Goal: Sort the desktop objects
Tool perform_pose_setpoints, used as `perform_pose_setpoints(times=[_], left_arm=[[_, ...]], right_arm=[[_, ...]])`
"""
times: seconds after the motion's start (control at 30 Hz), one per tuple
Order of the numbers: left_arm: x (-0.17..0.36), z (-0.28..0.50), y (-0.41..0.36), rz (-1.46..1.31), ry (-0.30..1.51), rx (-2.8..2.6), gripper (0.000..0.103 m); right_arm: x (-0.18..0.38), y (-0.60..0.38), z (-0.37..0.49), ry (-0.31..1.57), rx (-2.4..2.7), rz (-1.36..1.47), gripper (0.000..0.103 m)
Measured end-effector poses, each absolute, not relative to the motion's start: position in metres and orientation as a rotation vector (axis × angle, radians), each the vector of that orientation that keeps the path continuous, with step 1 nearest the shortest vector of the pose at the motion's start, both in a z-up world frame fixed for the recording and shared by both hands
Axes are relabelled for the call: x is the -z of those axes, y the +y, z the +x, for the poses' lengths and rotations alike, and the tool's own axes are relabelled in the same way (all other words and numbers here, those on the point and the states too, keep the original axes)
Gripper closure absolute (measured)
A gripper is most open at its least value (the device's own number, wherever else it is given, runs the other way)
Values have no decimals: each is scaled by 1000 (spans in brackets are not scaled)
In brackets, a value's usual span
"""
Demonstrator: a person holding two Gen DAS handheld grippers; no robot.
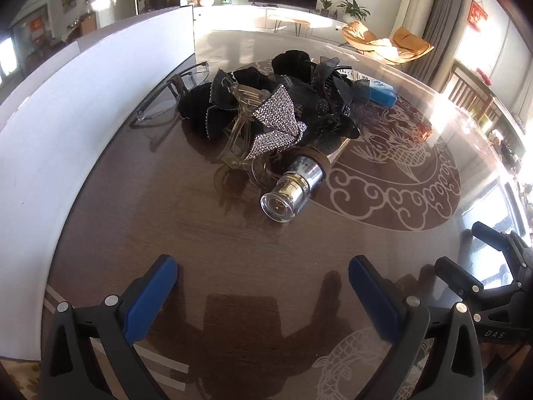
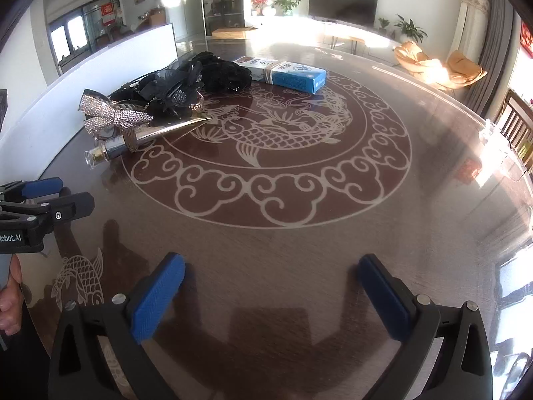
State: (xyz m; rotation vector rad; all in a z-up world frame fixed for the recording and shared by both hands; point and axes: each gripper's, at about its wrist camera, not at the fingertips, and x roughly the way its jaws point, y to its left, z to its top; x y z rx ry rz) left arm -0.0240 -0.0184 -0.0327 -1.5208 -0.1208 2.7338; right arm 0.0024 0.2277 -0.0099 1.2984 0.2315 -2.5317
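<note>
Left wrist view shows the silver tube [image 1: 294,185] lying on its side at the near edge of a heap of black hair accessories [image 1: 266,106], the rhinestone bow clip [image 1: 276,123] on top. Behind sits a blue box [image 1: 379,91]. Both the left hand-held gripper [image 1: 263,286] and right hand-held gripper [image 2: 271,286] hang spread apart over bare counter [image 2: 333,240], holding nothing, likely poised to pick.
</note>
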Motion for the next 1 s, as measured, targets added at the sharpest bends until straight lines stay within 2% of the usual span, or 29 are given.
perform_pose_setpoints(times=[0.13,1.0], left_arm=[[38,-25,-8,-1548,-11,-2760,0],[40,-26,-9,-1536,-21,-2775,0]], right_arm=[[10,227,3,231,2532,1298,0],[10,227,3,231,2532,1297,0]])
